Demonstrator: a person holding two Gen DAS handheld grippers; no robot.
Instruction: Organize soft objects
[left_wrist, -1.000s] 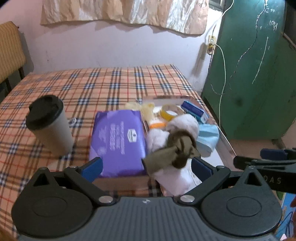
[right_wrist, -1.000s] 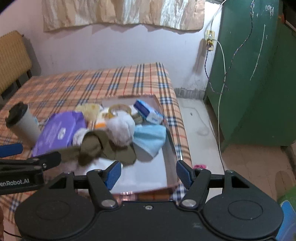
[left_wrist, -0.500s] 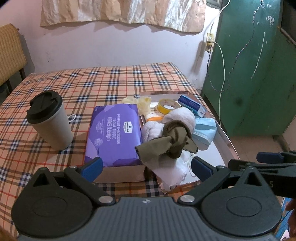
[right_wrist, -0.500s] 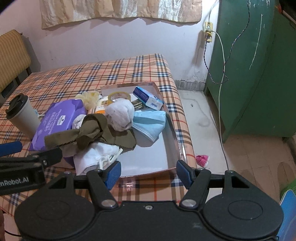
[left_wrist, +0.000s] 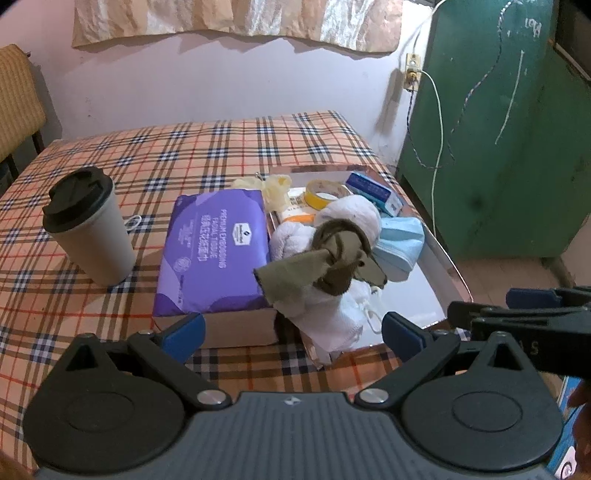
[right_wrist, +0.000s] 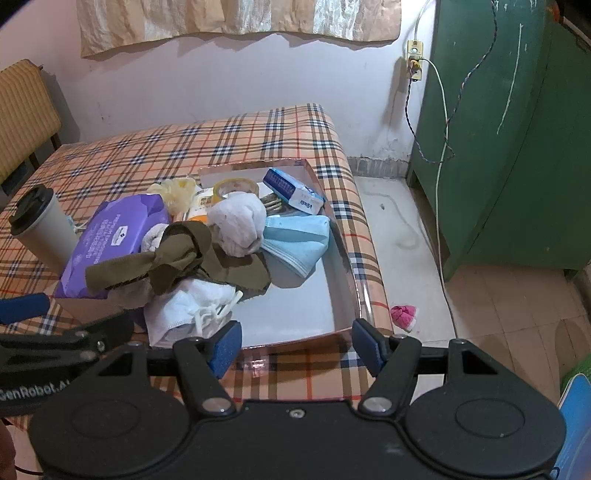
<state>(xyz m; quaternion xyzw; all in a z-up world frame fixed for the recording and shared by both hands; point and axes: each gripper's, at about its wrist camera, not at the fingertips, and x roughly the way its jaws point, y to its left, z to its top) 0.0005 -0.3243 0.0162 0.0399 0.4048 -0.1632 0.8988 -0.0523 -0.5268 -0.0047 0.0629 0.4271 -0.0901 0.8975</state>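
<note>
**Inspector:** Left wrist view first. State of the fingers?

**Assistant:** The left gripper (left_wrist: 291, 330) stands with its fingers wide apart and nothing between the pads. Just past the fingertips, on the plaid table (left_wrist: 122, 158), lies a pile of soft objects: an olive knotted cloth (left_wrist: 332, 260) on top, a white towel (left_wrist: 325, 317) under it reaching toward the right finger, and a white cloth ball (left_wrist: 351, 216) further out. Beyond the left finger a purple tissue pack (left_wrist: 214, 254) rests on a cardboard box (left_wrist: 236, 328). Farther left stands a lidded coffee cup (left_wrist: 88, 230).

**Inspector:** And the tray?

**Assistant:** The shiny tray (left_wrist: 439, 254) lies beyond the right finger, carrying a blue face mask (left_wrist: 400, 240), a yellow tape roll (left_wrist: 325, 192) and a small blue carton (left_wrist: 375, 192).

**Inspector:** Right wrist view.

**Assistant:** The right gripper (right_wrist: 295, 349) likewise has its fingers spread wide, empty, over the tray's near rim (right_wrist: 295, 339). The white towel (right_wrist: 184, 306) lies just beyond the left finger, the olive cloth (right_wrist: 177, 258) above it, the mask (right_wrist: 299, 240) ahead between the fingers. A pink item (right_wrist: 404, 316) lies on the floor beyond the right finger.
</note>
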